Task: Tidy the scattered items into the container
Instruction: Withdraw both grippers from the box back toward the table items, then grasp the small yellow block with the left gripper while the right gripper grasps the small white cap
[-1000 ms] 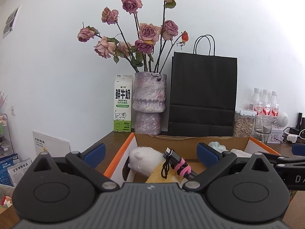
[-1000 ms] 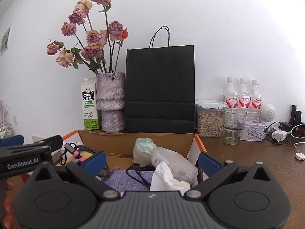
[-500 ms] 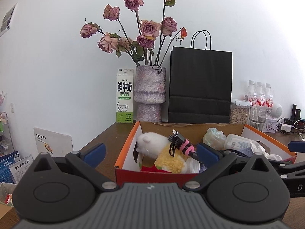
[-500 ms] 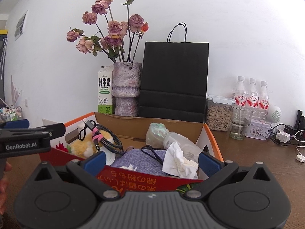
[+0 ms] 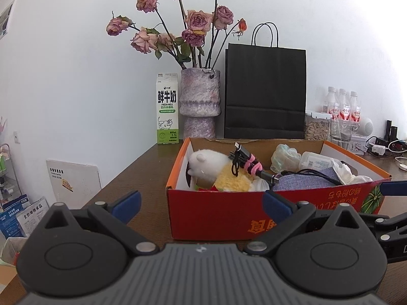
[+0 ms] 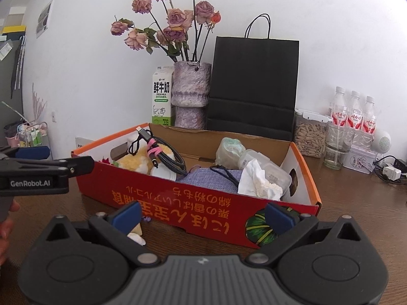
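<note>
**One box filled, both grippers spread and empty**

One red cardboard box (image 6: 193,211) sits on the brown table (image 6: 356,216), just ahead of both grippers. Inside lie one white-and-yellow plush toy (image 5: 216,170), one bundled cable with a pink tie (image 6: 162,152), one blue-grey fabric pouch (image 6: 211,180), one crumpled tissue (image 6: 257,180), one clear plastic container (image 6: 264,170) and one pale wrapped bundle (image 6: 230,150). A small white-and-yellow scrap (image 6: 136,236) lies on the table outside the box, just by the right gripper's left fingertip.

The left gripper (image 5: 201,204) is spread wide, holding nothing, facing the box's near left corner. The right gripper (image 6: 203,214) is likewise released and empty, facing the box's long front wall.

Behind the box stand one milk carton (image 5: 167,109), one vase of roses (image 5: 199,106), one black paper bag (image 5: 264,94) and three bottles (image 6: 352,114).
</note>
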